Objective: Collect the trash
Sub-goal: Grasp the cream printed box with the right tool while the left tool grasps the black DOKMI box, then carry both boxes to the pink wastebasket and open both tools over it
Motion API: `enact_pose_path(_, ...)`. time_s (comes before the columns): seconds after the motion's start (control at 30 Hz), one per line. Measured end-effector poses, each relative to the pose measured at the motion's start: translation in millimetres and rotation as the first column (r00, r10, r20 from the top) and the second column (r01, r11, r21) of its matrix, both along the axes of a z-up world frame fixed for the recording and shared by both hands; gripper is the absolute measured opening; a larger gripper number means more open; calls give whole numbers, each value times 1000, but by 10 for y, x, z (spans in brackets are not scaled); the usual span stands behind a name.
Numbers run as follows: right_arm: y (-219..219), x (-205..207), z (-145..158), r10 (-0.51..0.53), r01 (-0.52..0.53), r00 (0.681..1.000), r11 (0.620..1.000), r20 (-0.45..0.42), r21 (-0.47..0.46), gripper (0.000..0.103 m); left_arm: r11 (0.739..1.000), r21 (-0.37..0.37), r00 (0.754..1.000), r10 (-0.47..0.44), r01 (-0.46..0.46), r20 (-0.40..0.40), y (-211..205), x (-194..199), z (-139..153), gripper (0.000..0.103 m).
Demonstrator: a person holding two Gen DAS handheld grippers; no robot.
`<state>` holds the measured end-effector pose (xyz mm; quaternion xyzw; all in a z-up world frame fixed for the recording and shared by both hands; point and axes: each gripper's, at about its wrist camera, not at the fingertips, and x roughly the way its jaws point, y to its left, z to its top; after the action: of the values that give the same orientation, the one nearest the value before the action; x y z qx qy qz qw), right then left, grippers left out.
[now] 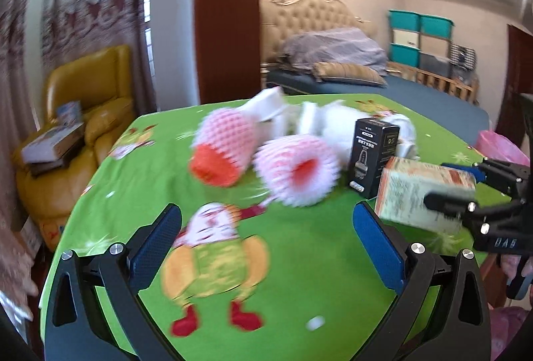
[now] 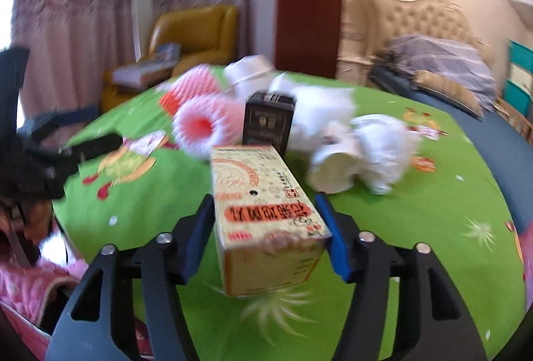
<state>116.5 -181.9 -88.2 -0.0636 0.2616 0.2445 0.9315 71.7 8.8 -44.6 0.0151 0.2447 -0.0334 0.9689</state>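
My right gripper (image 2: pixel 266 211) is shut on a beige and orange printed carton (image 2: pixel 263 204) and holds it above the green tablecloth (image 2: pixel 433 244). The carton also shows in the left wrist view (image 1: pixel 419 191), with the right gripper (image 1: pixel 466 191) around it. My left gripper (image 1: pixel 266 234) is open and empty over the cloth. Beyond it lie two pink foam fruit nets (image 1: pixel 223 144) (image 1: pixel 299 171), a black box (image 1: pixel 373 157) standing upright, and white crumpled paper and cups (image 1: pixel 333 117). In the right wrist view the black box (image 2: pixel 268 124) stands just behind the carton, with a white paper cup (image 2: pixel 333 174) on its side.
The table is covered by a green cartoon-print cloth (image 1: pixel 299 277). A yellow armchair (image 1: pixel 83 114) with books stands to the left. A bed (image 1: pixel 366 74) lies behind the table. A pink bag (image 1: pixel 499 147) shows at the right edge. Both views are motion-blurred.
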Motion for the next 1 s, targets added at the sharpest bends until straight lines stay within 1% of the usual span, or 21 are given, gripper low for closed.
enact_pose_path(0.03,-87,-6,23,-29,29,1000,999,7,19,54,1000,-11,1000,-13,13,-7,-55,49,7,96)
enact_pose_path(0.1,-277,-5,52,-86,85,996,995,15,57,54,997,-56,997,-61,59,-39,-163,179,6,96)
enact_pose_path(0.17,-432,-33,66,-134,131,990,989,34,70,53,992,-88,993,-99,93,-67,-287,328,-8,96)
enact_pose_path(0.23,-620,-60,79,-188,183,981,979,51,89,53,990,-91,990,-116,108,-79,-406,439,-22,96)
enact_pose_path(0.3,-772,-55,70,-215,208,975,971,48,116,53,989,-84,988,-132,125,-80,-544,527,-38,96)
enact_pose_path(0.37,-897,-49,36,-243,236,969,964,48,120,53,988,-70,987,-140,135,-76,-674,611,-32,96)
enact_pose_path(0.53,-1013,-46,-66,-272,265,962,953,27,149,53,988,-82,988,-135,129,-79,-916,833,-11,95)
enact_pose_path(0.6,-1054,-76,-93,-281,274,959,948,21,164,53,990,-69,988,-126,120,-92,-1005,932,-24,90)
enact_pose_path(0.67,-1091,-76,-115,-284,277,959,945,14,175,53,993,-50,988,-114,109,-109,-1090,996,-46,79)
enact_pose_path(0.7,-1115,-76,-121,-288,281,958,943,14,178,53,994,-38,987,-104,100,-125,-1130,1045,-72,75)
enact_pose_path(0.77,-1141,-84,-130,-288,281,958,941,10,188,53,994,-45,982,-102,96,-157,-1154,1096,-118,57)
enact_pose_path(0.8,-1154,-92,-137,-289,282,957,941,12,189,53,994,-49,981,-103,96,-163,-1153,1097,-140,53)
enact_pose_path(0.9,-1172,-139,-161,-287,279,958,941,17,190,53,994,-54,984,-104,97,-147,-1103,1006,-151,51)
enact_pose_path(1.0,-1157,-166,-185,-280,272,960,943,18,191,53,993,-36,986,-115,111,-117,-1093,863,-104,51)
